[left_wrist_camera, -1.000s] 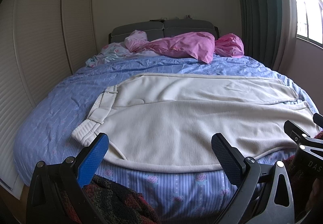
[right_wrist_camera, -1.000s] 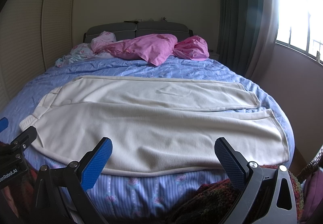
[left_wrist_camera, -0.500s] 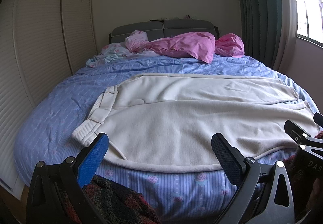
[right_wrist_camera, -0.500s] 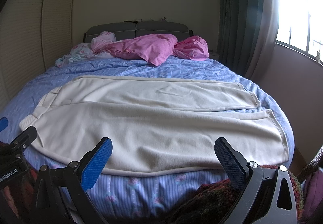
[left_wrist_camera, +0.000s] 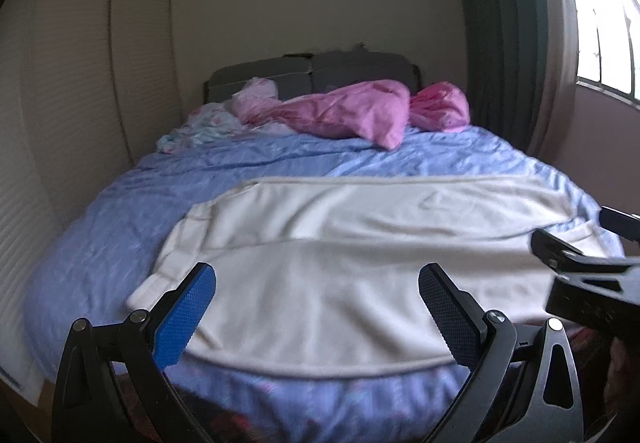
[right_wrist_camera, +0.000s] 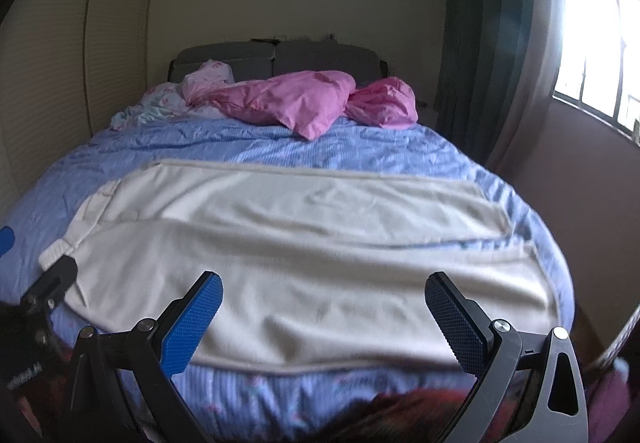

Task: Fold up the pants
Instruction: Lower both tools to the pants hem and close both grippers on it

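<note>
**Softly does it: cream pants laid flat, both grippers empty**

Clearly the pants (right_wrist_camera: 304, 255) are a thick, fleecy knit: light, limp and likely to sag and drag on the sheet when lifted, not slippery. They lie spread sideways across the bed (right_wrist_camera: 360, 151), waistband toward the wardrobe side, leg hems toward the window side, the near leg reaching the bed's foot edge. The left gripper (left_wrist_camera: 316, 319) and right gripper (right_wrist_camera: 322, 321) hover above that near edge, jaws spread wide, holding nothing. Good holds would be the waistband corner and the near hem. White lettering on the left gripper's body, seen from the right wrist, is too blurred to read.
</note>
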Demonstrator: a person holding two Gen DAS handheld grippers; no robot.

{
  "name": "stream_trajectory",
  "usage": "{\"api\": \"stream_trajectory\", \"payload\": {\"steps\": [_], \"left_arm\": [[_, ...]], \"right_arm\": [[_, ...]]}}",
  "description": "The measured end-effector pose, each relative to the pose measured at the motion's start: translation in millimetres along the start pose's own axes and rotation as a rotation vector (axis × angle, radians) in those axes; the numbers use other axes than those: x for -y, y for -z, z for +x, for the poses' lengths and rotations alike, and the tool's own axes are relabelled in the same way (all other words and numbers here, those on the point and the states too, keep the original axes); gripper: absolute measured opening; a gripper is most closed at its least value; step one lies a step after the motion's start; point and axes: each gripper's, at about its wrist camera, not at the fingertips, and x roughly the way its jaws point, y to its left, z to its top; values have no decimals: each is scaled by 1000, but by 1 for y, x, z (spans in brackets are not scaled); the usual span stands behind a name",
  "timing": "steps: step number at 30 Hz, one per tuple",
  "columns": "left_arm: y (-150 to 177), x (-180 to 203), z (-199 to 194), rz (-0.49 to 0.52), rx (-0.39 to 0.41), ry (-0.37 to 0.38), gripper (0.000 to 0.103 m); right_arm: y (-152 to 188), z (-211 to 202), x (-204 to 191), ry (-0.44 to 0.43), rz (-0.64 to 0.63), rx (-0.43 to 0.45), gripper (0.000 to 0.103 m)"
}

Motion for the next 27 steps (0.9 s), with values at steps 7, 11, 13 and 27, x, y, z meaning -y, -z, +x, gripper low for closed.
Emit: {"api": "stream_trajectory", "payload": {"steps": [7, 11, 13, 27], "left_arm": [[-19, 55, 35, 74, -108, 98, 103], [-11, 88, 55, 173, -194, 168, 103], [-2, 100, 60, 205, -226, 217, 103], [62, 132, 106, 299, -382, 426, 79]], "right_arm": [[-41, 47, 49, -7, -13, -210, 102], [-38, 82, 90, -66, 100, -396, 102], [-32, 97, 109, -98, 154, -465, 102], [78, 137, 200, -147, 601, -706, 92]]}}
